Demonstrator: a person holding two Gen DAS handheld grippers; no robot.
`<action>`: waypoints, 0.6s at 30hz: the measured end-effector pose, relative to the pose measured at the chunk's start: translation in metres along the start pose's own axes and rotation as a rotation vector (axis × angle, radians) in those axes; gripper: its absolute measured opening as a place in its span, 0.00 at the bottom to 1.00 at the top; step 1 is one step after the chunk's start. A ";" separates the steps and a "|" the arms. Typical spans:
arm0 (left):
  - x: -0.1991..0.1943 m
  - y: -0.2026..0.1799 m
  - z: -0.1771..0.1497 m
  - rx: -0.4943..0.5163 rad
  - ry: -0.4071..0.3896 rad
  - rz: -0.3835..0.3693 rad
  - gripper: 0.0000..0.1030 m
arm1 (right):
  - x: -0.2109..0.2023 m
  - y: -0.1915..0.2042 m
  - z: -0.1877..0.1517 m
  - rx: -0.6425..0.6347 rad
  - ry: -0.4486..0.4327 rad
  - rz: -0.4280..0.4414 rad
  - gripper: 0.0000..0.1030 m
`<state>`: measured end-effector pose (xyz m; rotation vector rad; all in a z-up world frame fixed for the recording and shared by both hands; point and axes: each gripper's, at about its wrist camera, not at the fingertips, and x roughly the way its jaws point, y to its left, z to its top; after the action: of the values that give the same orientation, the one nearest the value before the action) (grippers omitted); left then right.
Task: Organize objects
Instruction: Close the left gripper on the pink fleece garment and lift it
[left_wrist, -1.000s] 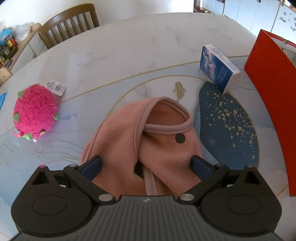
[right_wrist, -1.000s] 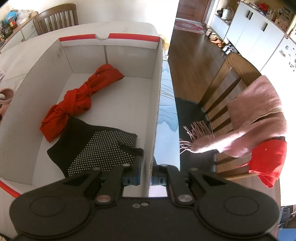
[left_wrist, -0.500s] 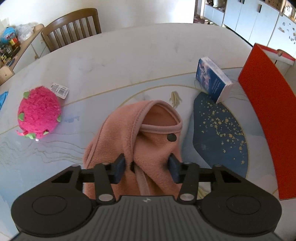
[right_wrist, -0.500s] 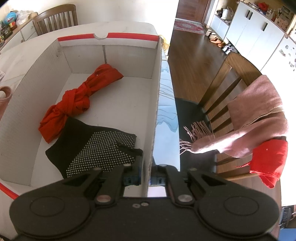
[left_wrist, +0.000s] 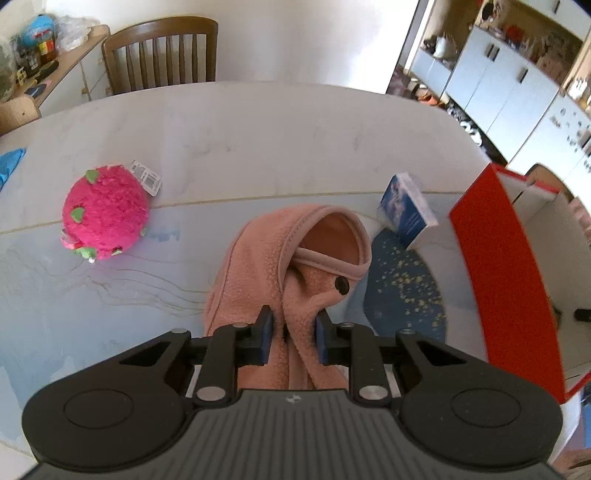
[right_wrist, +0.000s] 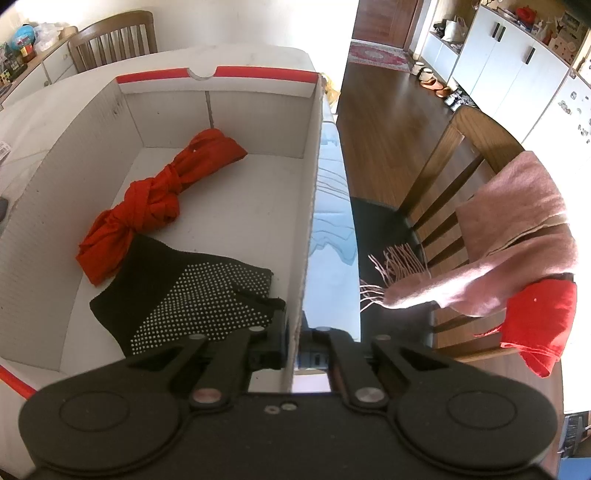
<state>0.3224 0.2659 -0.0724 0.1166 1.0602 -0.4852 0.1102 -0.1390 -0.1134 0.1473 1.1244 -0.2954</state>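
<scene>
The left gripper (left_wrist: 293, 334) has a fold of the pink fleece garment (left_wrist: 291, 266) bunched between its blue pads, and the jaws are closing, squeezing in on the fabric. The garment hangs in a gathered bundle in front of the claw over the marble table (left_wrist: 258, 140), its black snap button just beyond the right pad.

Taking the garment as the landmark: the pink plush fruit (left_wrist: 105, 216) sits well off to its left with a paper tag beside it, the blue book (left_wrist: 406, 210) leans just to its right, and the red-sided box (left_wrist: 506, 280) stands farther right past the book.

Over to the right gripper (right_wrist: 293, 345): its jaws are pinched together on the near right wall of the box (right_wrist: 312, 206), one finger inside, one outside, the cardboard edge clamped between them. Inside the box, a knotted red cloth (right_wrist: 147, 203) lies on the floor, and a black dotted glove (right_wrist: 184, 291) rests nearer the claw, overlapping the cloth's end.
</scene>
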 end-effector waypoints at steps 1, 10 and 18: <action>-0.003 0.000 0.000 -0.003 -0.001 -0.006 0.21 | 0.000 0.000 0.000 0.000 0.000 0.002 0.04; -0.045 -0.022 0.012 0.052 -0.070 -0.066 0.20 | 0.000 0.001 -0.001 -0.007 -0.002 0.016 0.04; -0.069 -0.071 0.030 0.155 -0.103 -0.155 0.20 | 0.002 0.001 -0.001 -0.014 -0.005 0.018 0.04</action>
<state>0.2886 0.2159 0.0110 0.1456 0.9341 -0.7069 0.1106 -0.1383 -0.1160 0.1438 1.1199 -0.2714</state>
